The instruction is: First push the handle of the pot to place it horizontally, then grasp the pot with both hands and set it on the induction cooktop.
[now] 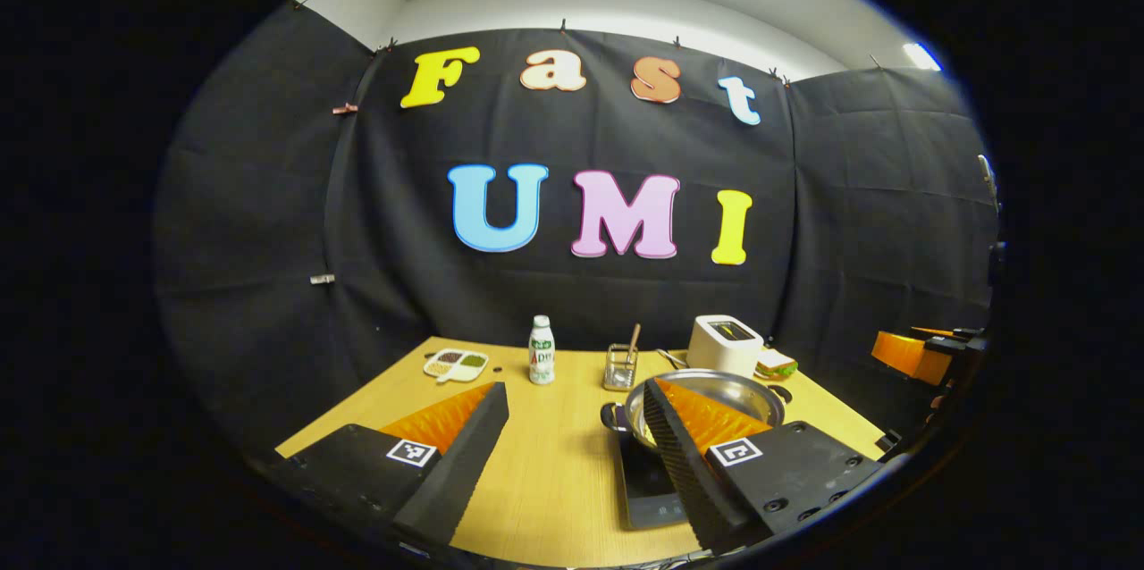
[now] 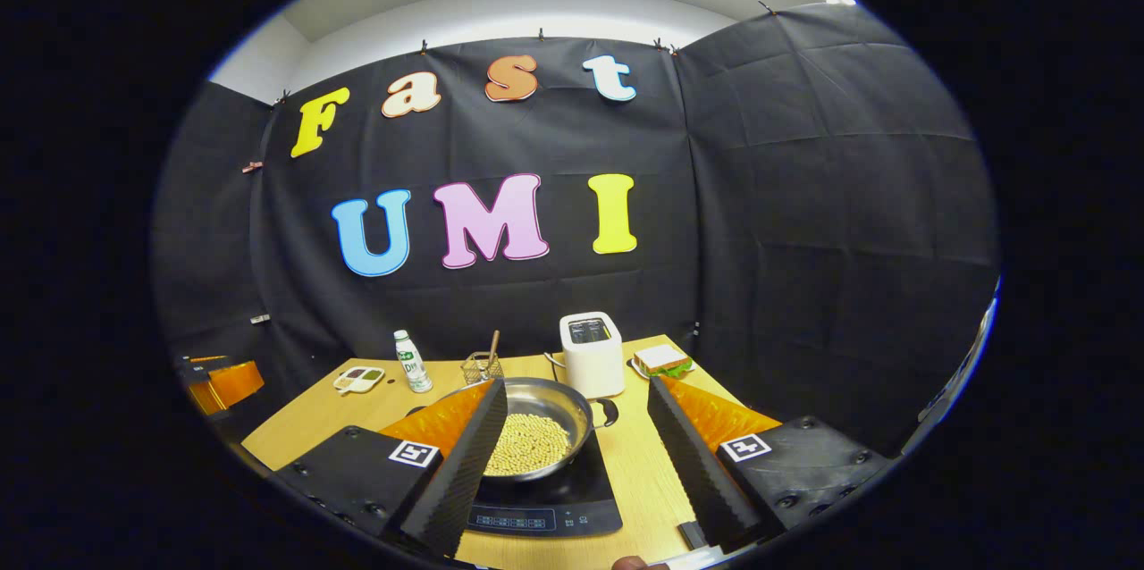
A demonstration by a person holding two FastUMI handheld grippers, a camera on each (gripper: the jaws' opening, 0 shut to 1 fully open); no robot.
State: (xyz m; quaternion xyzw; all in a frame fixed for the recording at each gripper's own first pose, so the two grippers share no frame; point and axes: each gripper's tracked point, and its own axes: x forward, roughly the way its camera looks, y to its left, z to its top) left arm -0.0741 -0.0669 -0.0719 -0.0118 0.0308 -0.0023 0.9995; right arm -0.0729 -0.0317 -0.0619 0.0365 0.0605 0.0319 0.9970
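In the left gripper view, the left hand-held gripper (image 1: 572, 427) is being held above the near edge of the counter (image 1: 554, 463) with its fingers spread wide and nothing between them. The pot (image 1: 715, 396) is being seen at about four o'clock, partly behind the right finger, sitting on the black induction cooktop (image 1: 648, 485). One dark side handle is being shown at the pot's nine o'clock. A bottle (image 1: 541, 349), a divided dish (image 1: 456, 364), a wire holder (image 1: 620, 367), a toaster (image 1: 726, 343) and a sandwich (image 1: 776, 363) are being seen farther back. The other gripper's orange parts are being glimpsed at three o'clock

In the right gripper view, the right hand-held gripper (image 2: 576, 431) is likewise being held wide open and empty. The pot (image 2: 536, 427), holding pale beans (image 2: 529, 445), is resting on the induction cooktop (image 2: 550, 503) at about six o'clock, its right handle at three o'clock of the rim

Judged from this, the placing step is already being completed, with both grippers clear of the pot. The next move is being judged as little more than drawing both grippers back without knocking the handles
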